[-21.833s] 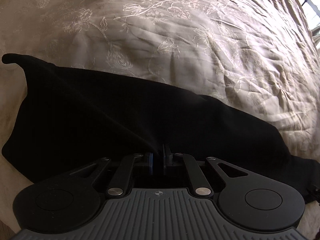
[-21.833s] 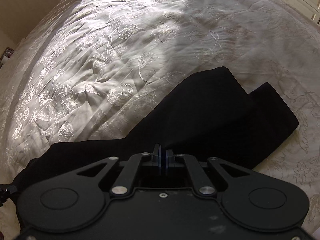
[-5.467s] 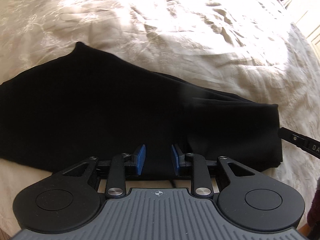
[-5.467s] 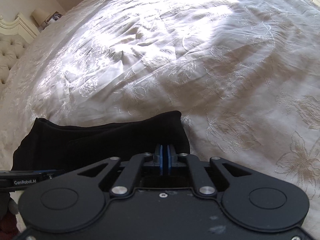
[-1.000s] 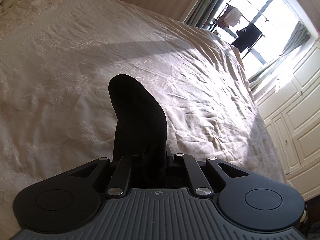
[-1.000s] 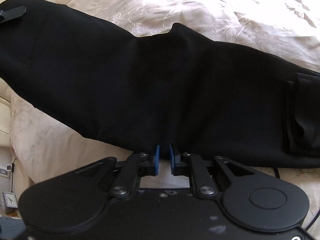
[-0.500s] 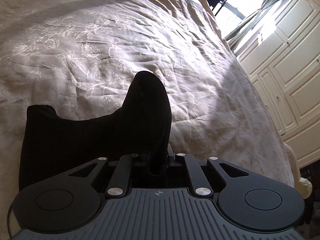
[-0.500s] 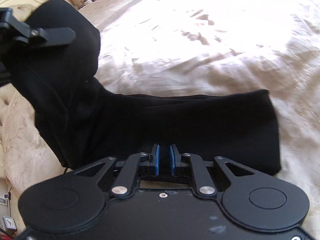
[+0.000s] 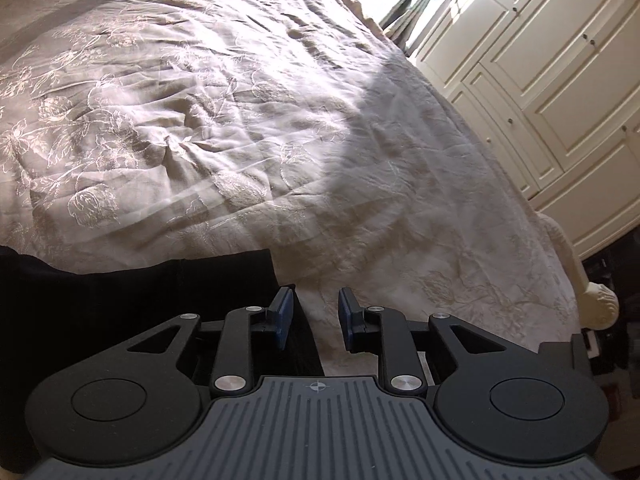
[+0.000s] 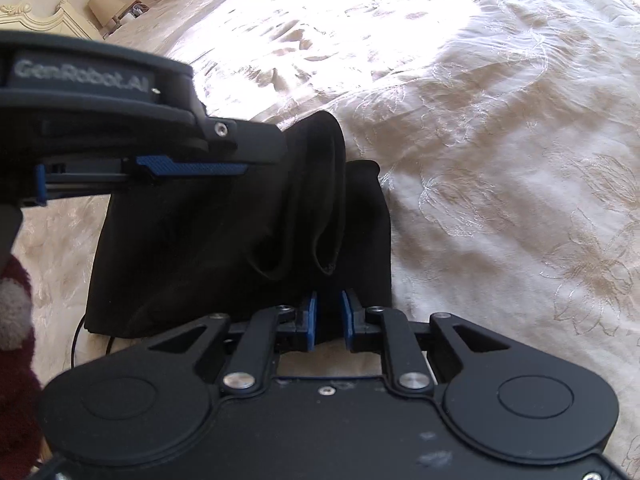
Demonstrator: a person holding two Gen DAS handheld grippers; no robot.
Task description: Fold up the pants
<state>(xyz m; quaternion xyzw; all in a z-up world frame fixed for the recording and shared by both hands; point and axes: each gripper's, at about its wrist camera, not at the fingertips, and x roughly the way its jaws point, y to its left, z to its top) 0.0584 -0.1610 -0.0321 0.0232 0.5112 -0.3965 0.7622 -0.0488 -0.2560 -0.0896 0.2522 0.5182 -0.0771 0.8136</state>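
The black pants [image 10: 240, 248] lie folded into a compact stack on the cream embroidered bedspread [image 9: 240, 128] of the bed, toward the near edge. In the left wrist view the left gripper [image 9: 313, 316] has its blue-padded fingers [image 9: 285, 314] parted, having just been opening; the right edge of the pants passes under the left finger and runs a little into the gap, while the right finger stands over bare bedspread, and neither pad presses the cloth. In the right wrist view the right gripper [image 10: 329, 320] sits at the near edge of the stack, its fingers [image 10: 310, 320] a narrow way apart after opening slightly; dark cloth fills the gap between them, but whether the pads bear on it cannot be told. Just beyond them a loose fold of the pants stands up in a rumpled ridge. The left gripper [image 10: 192, 168] reaches in from the left of that view, over the far left part of the stack. White panelled cupboards [image 9: 552, 92] stand to the far right.
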